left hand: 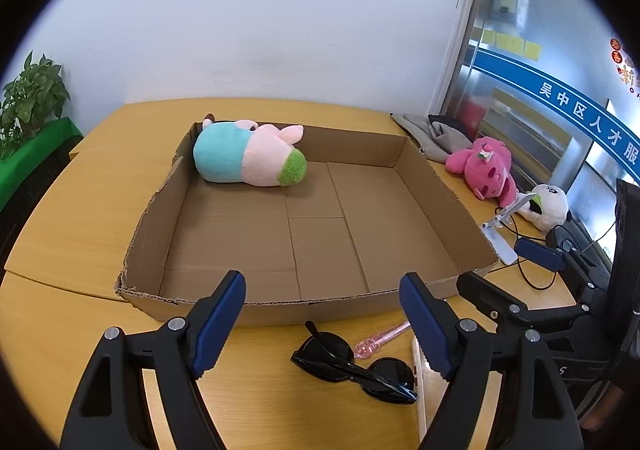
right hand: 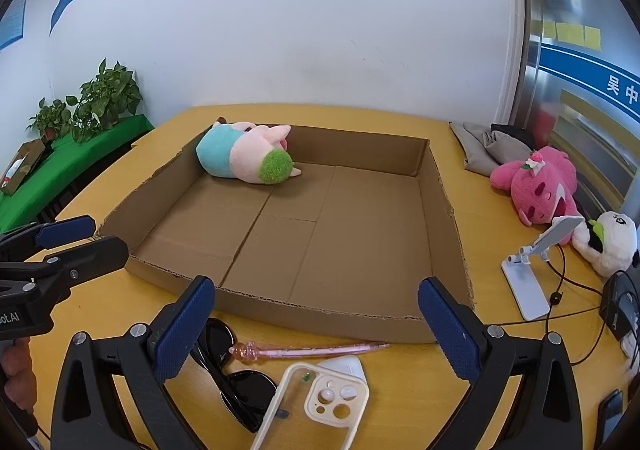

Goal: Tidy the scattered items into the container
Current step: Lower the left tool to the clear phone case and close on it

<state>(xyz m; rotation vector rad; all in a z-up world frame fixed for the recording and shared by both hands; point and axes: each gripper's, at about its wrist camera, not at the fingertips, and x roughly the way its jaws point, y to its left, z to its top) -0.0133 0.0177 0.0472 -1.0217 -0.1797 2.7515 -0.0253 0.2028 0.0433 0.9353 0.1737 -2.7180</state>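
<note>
A shallow cardboard box [left hand: 280, 306] [right hand: 320, 320] lies on the yellow table. A blue-and-pink plush toy [left hand: 248, 154] [right hand: 244, 160] rests in its far left corner. In front of the box lie black sunglasses [left hand: 352, 366] [right hand: 236, 382], a pink pen [left hand: 380, 342] [right hand: 304, 350] and a cream phone case [right hand: 320, 402] [left hand: 419, 382]. My left gripper [left hand: 322, 326] [right hand: 80, 240] hangs open over the box's near wall, nothing between its pads. My right gripper [right hand: 316, 334] [left hand: 516, 278] stands open above the pen and phone case, apart from them.
Right of the box lie a pink plush [left hand: 484, 166] [right hand: 536, 182], a panda plush [left hand: 550, 206] [right hand: 612, 242], a white phone stand [right hand: 528, 282] with cables and a grey cloth [right hand: 488, 150]. Potted plants [right hand: 100, 98] stand on a green ledge at left. A white wall runs behind.
</note>
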